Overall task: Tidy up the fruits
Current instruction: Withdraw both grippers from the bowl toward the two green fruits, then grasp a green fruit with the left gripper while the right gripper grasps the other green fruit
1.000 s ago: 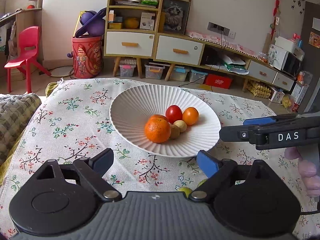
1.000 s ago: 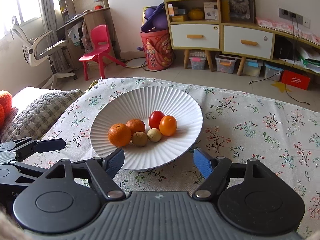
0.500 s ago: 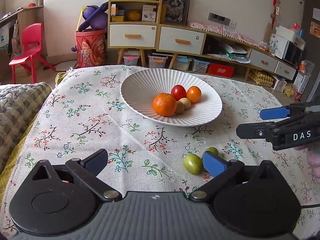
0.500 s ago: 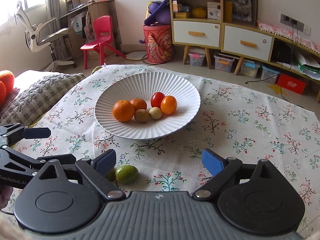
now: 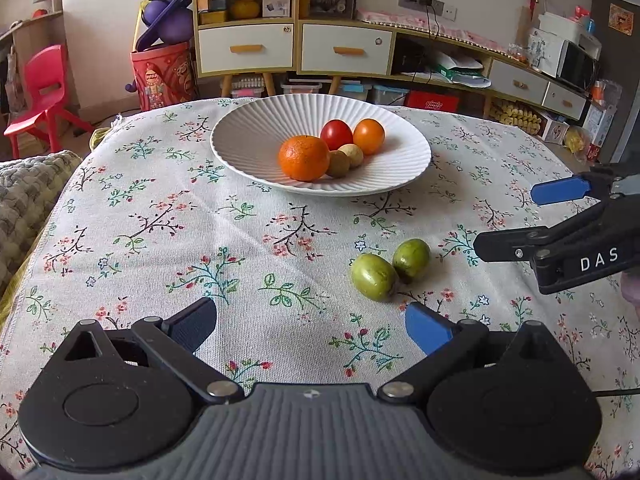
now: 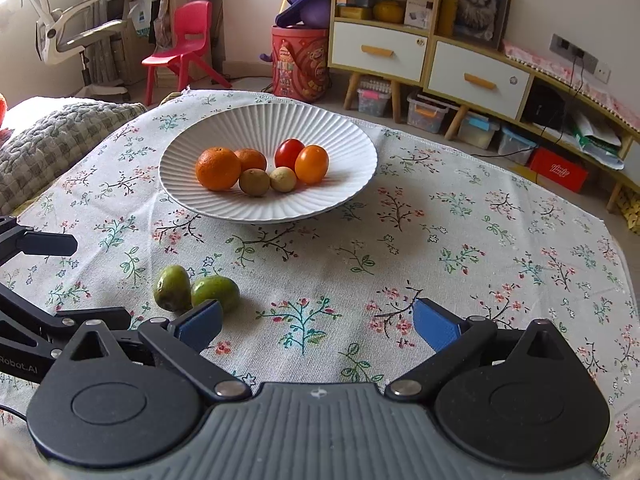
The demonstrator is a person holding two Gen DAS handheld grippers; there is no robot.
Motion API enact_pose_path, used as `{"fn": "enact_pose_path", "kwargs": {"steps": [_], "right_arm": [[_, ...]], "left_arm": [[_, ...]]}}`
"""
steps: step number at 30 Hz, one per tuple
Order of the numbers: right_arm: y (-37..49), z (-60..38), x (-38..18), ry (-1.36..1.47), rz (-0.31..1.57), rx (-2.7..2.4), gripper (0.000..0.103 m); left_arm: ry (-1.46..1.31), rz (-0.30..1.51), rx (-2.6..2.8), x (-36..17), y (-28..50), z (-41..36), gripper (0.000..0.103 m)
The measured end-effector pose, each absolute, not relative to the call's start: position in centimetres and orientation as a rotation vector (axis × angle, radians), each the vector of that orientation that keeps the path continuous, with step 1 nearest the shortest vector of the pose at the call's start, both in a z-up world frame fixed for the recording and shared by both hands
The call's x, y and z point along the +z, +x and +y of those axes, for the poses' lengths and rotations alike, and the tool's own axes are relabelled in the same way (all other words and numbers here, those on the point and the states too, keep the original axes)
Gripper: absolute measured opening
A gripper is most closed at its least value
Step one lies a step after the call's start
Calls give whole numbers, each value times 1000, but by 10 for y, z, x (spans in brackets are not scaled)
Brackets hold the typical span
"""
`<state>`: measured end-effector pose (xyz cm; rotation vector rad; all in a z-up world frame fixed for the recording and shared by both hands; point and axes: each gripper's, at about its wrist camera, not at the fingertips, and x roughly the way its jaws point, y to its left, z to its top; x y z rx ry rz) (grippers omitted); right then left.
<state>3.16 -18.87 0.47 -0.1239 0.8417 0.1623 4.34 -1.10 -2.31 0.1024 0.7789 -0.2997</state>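
The left gripper [image 5: 310,326] hangs low over the flowered tablecloth [image 5: 160,248] with its jaws spread wide and nothing between them. The right gripper [image 6: 318,322] is likewise released, its blue pads [image 6: 434,324] far apart, and it shows at the right edge of the left wrist view.

On the cloth stands a white ribbed bowl [image 5: 248,140] holding a large orange [image 5: 304,158], a red tomato [image 5: 336,134], an orange tomato [image 5: 369,136] and two small brownish fruits [image 5: 345,159]; the right wrist view shows one more orange [image 6: 251,159] behind the large one. Nothing lies between the grippers and the bowl except bare cloth. A knitted cushion [image 6: 60,136] sits off the cloth's left side.

Compared with half a second ago, both grippers have drawn back from the bowl, so more cloth shows ahead of them.

Two green fruits [image 5: 390,268] lie touching each other on the cloth, outside the bowl, just ahead of the left gripper's right finger and just beyond the right gripper's left pad.
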Motion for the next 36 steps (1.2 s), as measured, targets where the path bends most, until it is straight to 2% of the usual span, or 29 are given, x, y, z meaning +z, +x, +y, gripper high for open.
{"fn": "enact_pose_path", "kwargs": {"steps": [3,6,12,16,18,36], "right_arm": [[32,-190,2,-129,851,154,102],[32,-191,1,-130,859,151,102],[30,-193,-3,-134,869,148,102],[30,-192,-5,-140,878,150,102],[29,-191,-4,-145,875,154,102],[36,-167,-11,-176,893,191,101]], "left_arm": [[111,780,-309,-27,46,-15,86],[106,788,-335,-29,49,-19,71],[103,788,-407,-33,54,-30,49],[79,786,-440,-33,60,-33,25],[70,792,-451,-33,62,-34,18],[41,823,-370,-19,55,4,17]]}}
